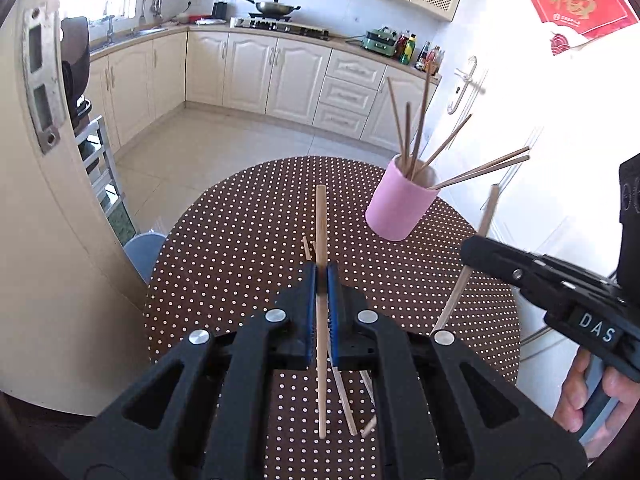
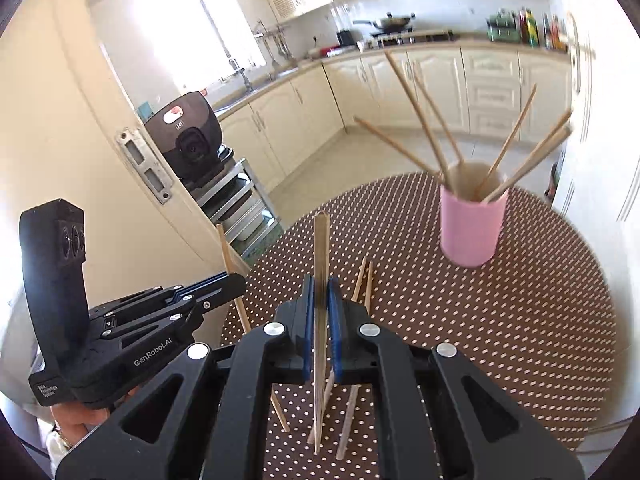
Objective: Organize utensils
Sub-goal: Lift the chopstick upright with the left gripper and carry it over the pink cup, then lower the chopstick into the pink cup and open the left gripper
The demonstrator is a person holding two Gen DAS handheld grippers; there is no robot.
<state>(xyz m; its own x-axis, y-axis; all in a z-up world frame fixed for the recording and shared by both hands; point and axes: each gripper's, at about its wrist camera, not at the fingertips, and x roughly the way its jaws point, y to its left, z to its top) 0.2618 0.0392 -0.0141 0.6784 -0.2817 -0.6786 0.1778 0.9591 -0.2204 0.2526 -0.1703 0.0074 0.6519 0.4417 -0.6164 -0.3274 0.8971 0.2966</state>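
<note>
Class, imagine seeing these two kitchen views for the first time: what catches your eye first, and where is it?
The pink cup bristling with chopsticks at the far right of the polka-dot table. Up close, the left tongs and right tongs each clamp one chopstick, with loose chopsticks lying on the table beneath them.

Black left gripper [image 1: 321, 276] and right gripper [image 2: 320, 282]: blue-lined jaws, silver screws.

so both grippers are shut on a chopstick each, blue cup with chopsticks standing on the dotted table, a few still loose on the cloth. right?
Not quite: the cup is pink, not blue, as both wrist views show. The rest holds: the left gripper and right gripper are each shut on a chopstick, chopsticks stand in the cup on the dotted table, and loose chopsticks lie on the cloth.
</note>
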